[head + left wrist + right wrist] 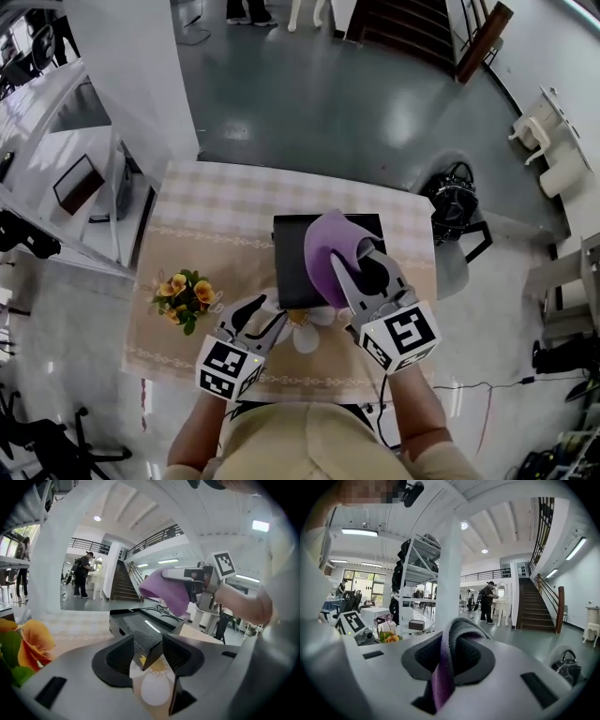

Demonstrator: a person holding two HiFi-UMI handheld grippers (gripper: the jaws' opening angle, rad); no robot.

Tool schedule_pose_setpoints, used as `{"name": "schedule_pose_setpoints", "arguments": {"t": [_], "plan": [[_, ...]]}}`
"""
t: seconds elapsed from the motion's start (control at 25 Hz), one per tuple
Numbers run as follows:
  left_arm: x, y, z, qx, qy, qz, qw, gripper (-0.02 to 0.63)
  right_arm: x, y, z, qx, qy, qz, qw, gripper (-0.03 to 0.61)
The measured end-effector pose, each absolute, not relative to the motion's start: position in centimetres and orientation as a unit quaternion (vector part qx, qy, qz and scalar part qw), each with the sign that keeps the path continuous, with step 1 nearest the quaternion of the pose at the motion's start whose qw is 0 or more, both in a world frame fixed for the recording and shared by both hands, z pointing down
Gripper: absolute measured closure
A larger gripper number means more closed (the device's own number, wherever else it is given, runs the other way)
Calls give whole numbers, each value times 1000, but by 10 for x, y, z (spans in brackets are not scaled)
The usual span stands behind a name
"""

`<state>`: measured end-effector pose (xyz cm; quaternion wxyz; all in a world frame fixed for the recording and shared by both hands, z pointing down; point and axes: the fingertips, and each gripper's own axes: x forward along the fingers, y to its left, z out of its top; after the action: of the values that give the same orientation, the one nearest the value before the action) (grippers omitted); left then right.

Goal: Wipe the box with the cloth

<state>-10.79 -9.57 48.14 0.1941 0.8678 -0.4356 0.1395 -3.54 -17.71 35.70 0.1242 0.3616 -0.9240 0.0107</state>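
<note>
Cloth (443, 667), purple and folded, ran up between the jaws of the right gripper (450, 656), which were closed firmly on it. From the head view its loose end hung over the right half of the black box (289, 262); whether it touched the lid could not be told. The left gripper (147, 651) stood with its jaws well apart, the box's near corner between them but not pinched, as far as its own view showed. The box lay flat near the middle of the table (206, 206), on a checked and beige covering. A white petal-shaped mat (305, 333) sat just in front of the box, and a small bunch of orange flowers (183, 295) stood well off to the left. This looked like the start of the wipe, with the cloth brought over the box and no stroke clearly made. The next move likely called for lowering the cloth flat on the lid and sweeping across it, while the left gripper closed on or braced that corner to stop the box sliding.
</note>
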Motion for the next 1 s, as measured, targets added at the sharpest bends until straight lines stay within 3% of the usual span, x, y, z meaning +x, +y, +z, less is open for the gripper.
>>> {"name": "schedule_pose_setpoints", "arguments": {"t": [0.72, 1.0], "plan": [[-100, -79, 499, 870, -425, 224, 111, 360, -80, -196, 375, 322, -936, -28, 141, 502], [-87, -82, 516, 868, -427, 209, 146, 360, -102, -209, 443, 270, -939, 30, 211, 502]]}}
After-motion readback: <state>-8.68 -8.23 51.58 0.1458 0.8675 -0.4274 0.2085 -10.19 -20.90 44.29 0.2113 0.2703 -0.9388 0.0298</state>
